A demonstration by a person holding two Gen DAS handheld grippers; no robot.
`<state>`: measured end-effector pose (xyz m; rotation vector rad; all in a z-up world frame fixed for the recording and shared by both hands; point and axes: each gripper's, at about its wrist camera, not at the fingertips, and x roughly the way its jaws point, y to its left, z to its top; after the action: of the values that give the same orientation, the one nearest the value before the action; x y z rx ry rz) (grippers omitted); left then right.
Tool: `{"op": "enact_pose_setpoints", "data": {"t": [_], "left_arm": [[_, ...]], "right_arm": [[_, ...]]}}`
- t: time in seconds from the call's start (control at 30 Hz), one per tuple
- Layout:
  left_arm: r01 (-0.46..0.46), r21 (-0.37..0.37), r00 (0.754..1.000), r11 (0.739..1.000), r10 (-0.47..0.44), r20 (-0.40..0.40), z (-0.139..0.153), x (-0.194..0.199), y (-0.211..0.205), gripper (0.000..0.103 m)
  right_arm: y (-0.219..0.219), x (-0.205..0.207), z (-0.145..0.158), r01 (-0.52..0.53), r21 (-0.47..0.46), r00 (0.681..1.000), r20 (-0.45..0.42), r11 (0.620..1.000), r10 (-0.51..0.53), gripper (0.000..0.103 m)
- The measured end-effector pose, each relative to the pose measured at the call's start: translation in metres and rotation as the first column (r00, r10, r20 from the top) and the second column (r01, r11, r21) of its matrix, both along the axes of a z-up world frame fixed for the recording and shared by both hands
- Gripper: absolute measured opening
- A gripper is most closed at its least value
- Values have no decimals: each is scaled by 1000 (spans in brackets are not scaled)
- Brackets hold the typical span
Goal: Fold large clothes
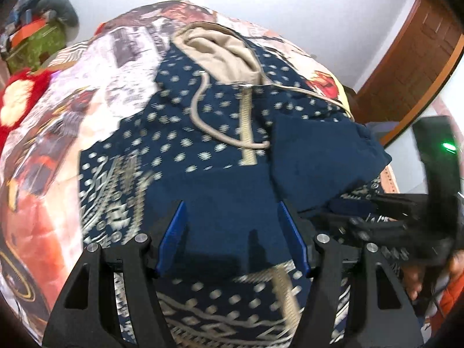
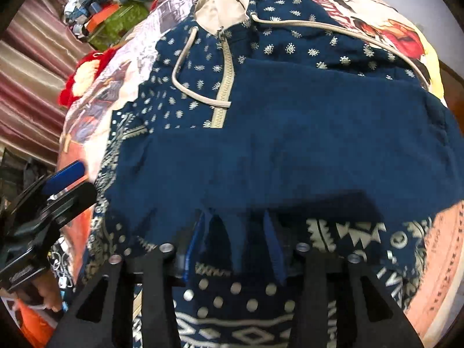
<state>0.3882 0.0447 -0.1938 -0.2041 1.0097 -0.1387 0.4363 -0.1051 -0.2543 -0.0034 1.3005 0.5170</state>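
A large navy hooded garment point(image 1: 208, 133) with cream print, beige hood lining, drawcord and zip lies on a bed; it also shows in the right wrist view point(image 2: 290, 121). Its lower part is folded up, plain navy inside facing out. My left gripper point(image 1: 232, 226) is open, its blue fingers point(image 1: 174, 232) spread just above the folded navy cloth. My right gripper point(image 2: 235, 243) is closed on the folded navy edge, cloth draped over its fingers. The right gripper also appears at the right edge of the left wrist view point(image 1: 385, 220), and the left one at the left of the right wrist view point(image 2: 58, 191).
The bed carries a colourful printed sheet point(image 1: 58, 145). A red and cream cushion point(image 1: 20, 101) lies at its left side. A green box with piled items point(image 2: 116, 20) stands beyond the bed. A wooden door point(image 1: 411, 63) is at the right, a striped curtain point(image 2: 32, 72) at the left.
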Motion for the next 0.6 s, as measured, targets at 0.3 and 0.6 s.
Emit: {"op": "enact_pose_setpoints", "data": {"t": [0.3, 0.6], "left_arm": [[234, 107, 968, 966, -242, 64, 32, 19, -101, 64], [457, 132, 889, 879, -457, -31, 14, 46, -228, 64]], "right_arm": [[-103, -30, 71, 163, 62, 970, 175, 985, -171, 42], [-252, -68, 108, 472, 146, 822, 283, 869, -494, 84]]}}
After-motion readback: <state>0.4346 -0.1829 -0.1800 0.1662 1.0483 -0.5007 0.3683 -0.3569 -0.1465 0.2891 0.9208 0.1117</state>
